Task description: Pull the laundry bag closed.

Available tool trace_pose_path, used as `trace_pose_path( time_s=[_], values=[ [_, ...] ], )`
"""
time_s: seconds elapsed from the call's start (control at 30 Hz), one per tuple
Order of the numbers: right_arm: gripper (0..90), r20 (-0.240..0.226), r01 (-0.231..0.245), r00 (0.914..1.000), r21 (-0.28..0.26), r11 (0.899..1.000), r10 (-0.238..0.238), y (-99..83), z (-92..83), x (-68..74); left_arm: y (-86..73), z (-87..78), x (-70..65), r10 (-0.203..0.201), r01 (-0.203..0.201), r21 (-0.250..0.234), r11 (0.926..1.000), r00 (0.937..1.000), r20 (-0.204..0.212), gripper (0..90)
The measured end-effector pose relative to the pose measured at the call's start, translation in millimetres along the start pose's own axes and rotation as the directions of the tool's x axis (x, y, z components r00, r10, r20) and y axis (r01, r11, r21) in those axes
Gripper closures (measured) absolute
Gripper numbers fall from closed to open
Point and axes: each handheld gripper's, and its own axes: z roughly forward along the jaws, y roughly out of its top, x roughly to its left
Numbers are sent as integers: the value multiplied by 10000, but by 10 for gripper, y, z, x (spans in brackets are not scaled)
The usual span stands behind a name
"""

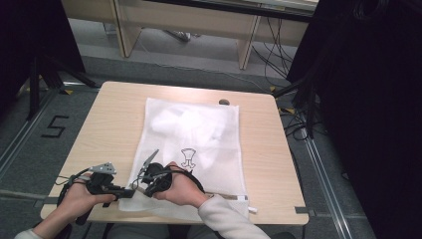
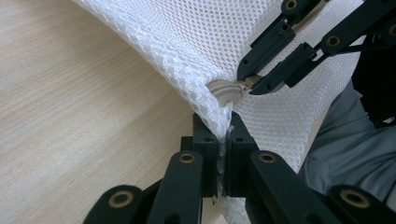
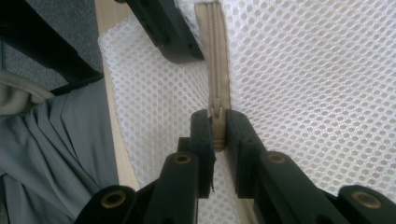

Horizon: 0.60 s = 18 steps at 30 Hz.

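Mesh laundry bag (image 1: 191, 149) lies flat on the bench (image 1: 109, 124), white items inside; left tool (image 2: 224, 135) is clamped on the bag's near corner, apparently to anchor the fabric; right tool (image 3: 218, 128) is closed on the zipper pull (image 3: 217, 122) (beige zipper (image 3: 214, 56) along the near edge), seemingly ready to draw it.

Light wooden table (image 1: 107, 124), white mesh bag (image 1: 199, 144) lying flat on it
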Motion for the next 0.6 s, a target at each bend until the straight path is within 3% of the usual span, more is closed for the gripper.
trace_pose_path(
  time_s=[0.07,0.1,0.37,0.6],
  values=[
    [824,45,101,9999,115,9999,-101,-19,4,-11,-1,-5,2,30,-30,13,10000,10000,-59,854],
    [823,-11,438,9990,-118,9990,-438,-24,19,-36,-2,-5,3,33,-33,3,10000,10000,-64,854],
    [823,-17,464,9989,-172,9988,-465,-59,3,-47,-2,2,-5,-45,45,-48,10000,10000,-7,854],
    [823,50,218,9997,27,9998,-218,-115,-11,-56,-4,-2,7,-33,33,15,10000,10000,26,854]
  ],
)
